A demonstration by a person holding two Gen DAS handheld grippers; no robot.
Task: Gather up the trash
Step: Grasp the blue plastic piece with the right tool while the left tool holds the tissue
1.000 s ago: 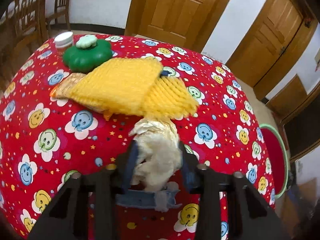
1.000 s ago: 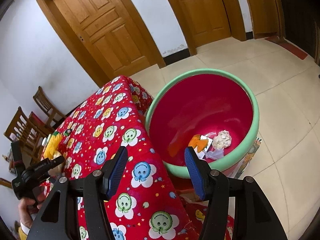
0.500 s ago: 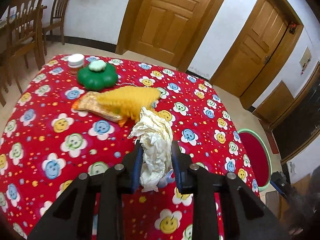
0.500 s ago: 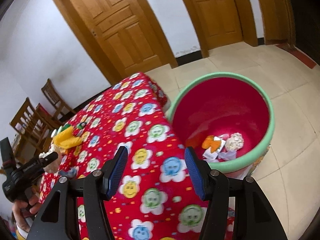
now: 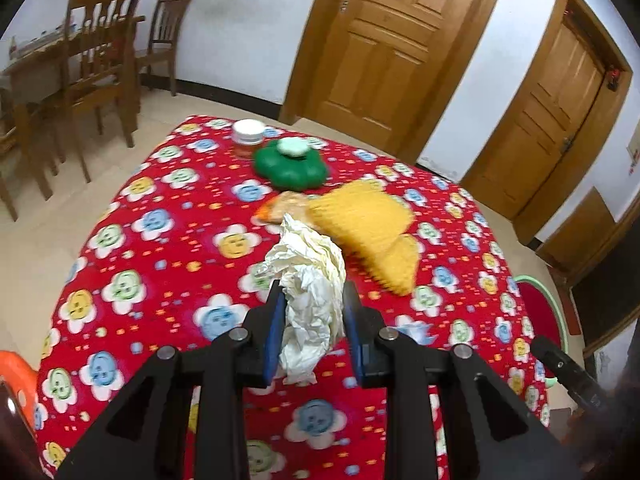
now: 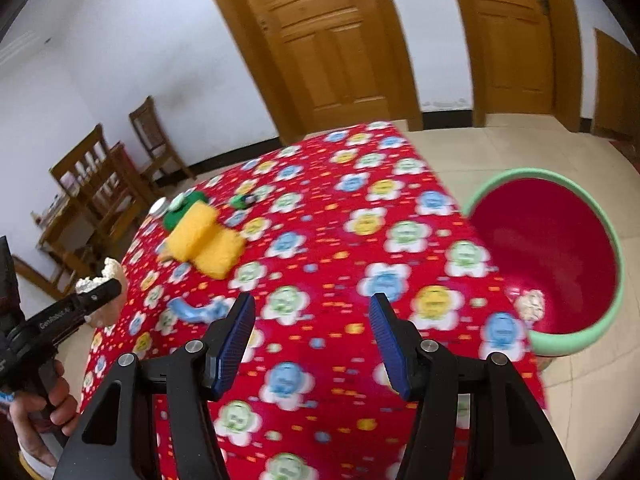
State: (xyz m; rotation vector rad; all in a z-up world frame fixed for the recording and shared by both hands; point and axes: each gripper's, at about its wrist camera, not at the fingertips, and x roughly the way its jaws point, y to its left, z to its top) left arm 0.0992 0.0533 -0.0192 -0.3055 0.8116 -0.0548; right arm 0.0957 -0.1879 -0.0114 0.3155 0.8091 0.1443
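My left gripper [image 5: 313,322] is shut on a crumpled cream paper wad [image 5: 310,280] and holds it above the red flowered tablecloth [image 5: 168,264]. The wad also shows in the right wrist view [image 6: 100,274], at the far left. My right gripper [image 6: 312,336] is open and empty above the table's near side. A red basin with a green rim [image 6: 548,256] stands on the floor to the right of the table, with a crumpled paper ball [image 6: 530,306] inside. Yellow foam net pieces [image 5: 368,228] and a blue scrap [image 6: 198,310] lie on the cloth.
A green flower-shaped container [image 5: 290,162] and a white-lidded jar [image 5: 248,138] stand at the table's far side. Wooden chairs [image 5: 96,76] stand to the left. Wooden doors [image 5: 392,48] are behind. An orange object [image 5: 14,364] sits at the lower left.
My left gripper has lifted the paper wad off the cloth and drawn back from the yellow net. My right gripper has swung left from the basin to over the table.
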